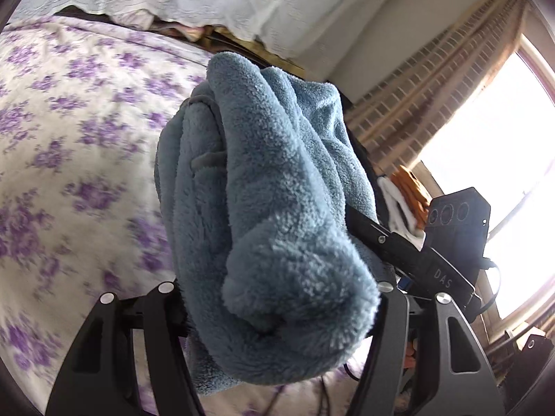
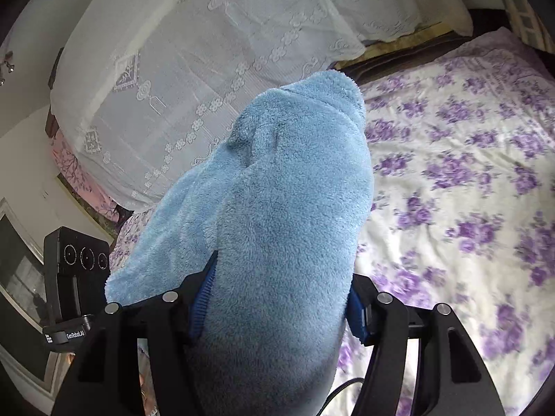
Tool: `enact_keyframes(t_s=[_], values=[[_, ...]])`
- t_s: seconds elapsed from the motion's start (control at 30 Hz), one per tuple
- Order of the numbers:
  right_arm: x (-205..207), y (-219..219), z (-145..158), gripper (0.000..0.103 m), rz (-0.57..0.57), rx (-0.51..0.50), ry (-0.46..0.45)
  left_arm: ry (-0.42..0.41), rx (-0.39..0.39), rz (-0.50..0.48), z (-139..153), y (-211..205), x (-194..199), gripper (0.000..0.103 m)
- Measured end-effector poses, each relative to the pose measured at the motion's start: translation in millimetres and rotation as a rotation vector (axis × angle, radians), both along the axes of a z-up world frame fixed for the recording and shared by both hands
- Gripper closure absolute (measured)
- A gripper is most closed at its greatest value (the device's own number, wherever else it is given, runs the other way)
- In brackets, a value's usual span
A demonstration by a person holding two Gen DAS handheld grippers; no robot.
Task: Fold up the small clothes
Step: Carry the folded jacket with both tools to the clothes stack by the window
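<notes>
A fluffy blue fleece garment [image 1: 270, 208] is bunched up and lifted above the bed. It fills the middle of both wrist views. My left gripper [image 1: 277, 312] is shut on a thick fold of it; the fingertips are buried in the fleece. My right gripper [image 2: 274, 308] is shut on another part of the same garment [image 2: 277, 208], with the blue finger pads [image 2: 357, 315] pressed against its sides. The other gripper's black body [image 1: 458, 222] shows at the right of the left wrist view, and at the lower left of the right wrist view [image 2: 76, 270].
A bed sheet with purple flowers [image 1: 69, 138] [image 2: 468, 190] lies under the garment. White lace-covered pillows [image 2: 208, 69] are at the head of the bed. A bright window with a checked curtain [image 1: 433, 86] is to the right. An orange and white item [image 1: 406, 197] sits near the window.
</notes>
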State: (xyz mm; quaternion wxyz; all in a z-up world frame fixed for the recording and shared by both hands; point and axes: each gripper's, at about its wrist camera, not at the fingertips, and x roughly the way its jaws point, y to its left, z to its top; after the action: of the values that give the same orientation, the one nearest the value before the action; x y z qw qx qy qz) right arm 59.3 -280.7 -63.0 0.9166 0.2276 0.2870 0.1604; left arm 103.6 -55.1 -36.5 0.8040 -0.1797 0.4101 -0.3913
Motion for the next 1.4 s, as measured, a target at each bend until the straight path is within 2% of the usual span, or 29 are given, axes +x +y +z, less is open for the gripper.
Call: enact_keyframes(t_s=[0.33,0.47,0.73,0.93,1.13,1.23,1.27,1.3,1.37,1.4], values=[[-70,-58,25,0.039,-0.138,-0.032,-0.069,-0.062,0.009,-0.159,28,-66,-35,0.041],[-92,-85,42,0.039,-0.194,-0.033,-0.115,-0.096,0.023,-0.212,50,-95,-43,0.041],[-134,-174,100,0.039,-0.364,-0.023,-0.217,-0.211,0.046,-0.373,126,-204,-51,0.04],[-156,-255,130,0.039,-0.525,-0.005,-0.221,-0.217,0.017,-0.497,158,-301,-51,0.04],[-146,-330,119,0.039,-0.662,0.046,-0.133,-0.16,0.073,-0.537,150,-386,-40,0.039],[-127,-360,93,0.038,-0.683,0.07,-0.066,-0.135,0.148,-0.508,126,-417,-25,0.033],[-120,-366,83,0.036,-0.686,0.069,-0.047,-0.112,0.175,-0.483,110,-425,-18,0.026],[-112,-374,69,0.03,-0.681,0.071,-0.037,-0.097,0.192,-0.457,97,-428,-13,0.013],[-105,-380,55,0.027,-0.661,0.1,-0.043,-0.093,0.213,-0.427,78,-434,-4,0.004],[-104,-379,54,0.027,-0.66,0.084,-0.05,-0.076,0.188,-0.443,69,-435,2,0.004]])
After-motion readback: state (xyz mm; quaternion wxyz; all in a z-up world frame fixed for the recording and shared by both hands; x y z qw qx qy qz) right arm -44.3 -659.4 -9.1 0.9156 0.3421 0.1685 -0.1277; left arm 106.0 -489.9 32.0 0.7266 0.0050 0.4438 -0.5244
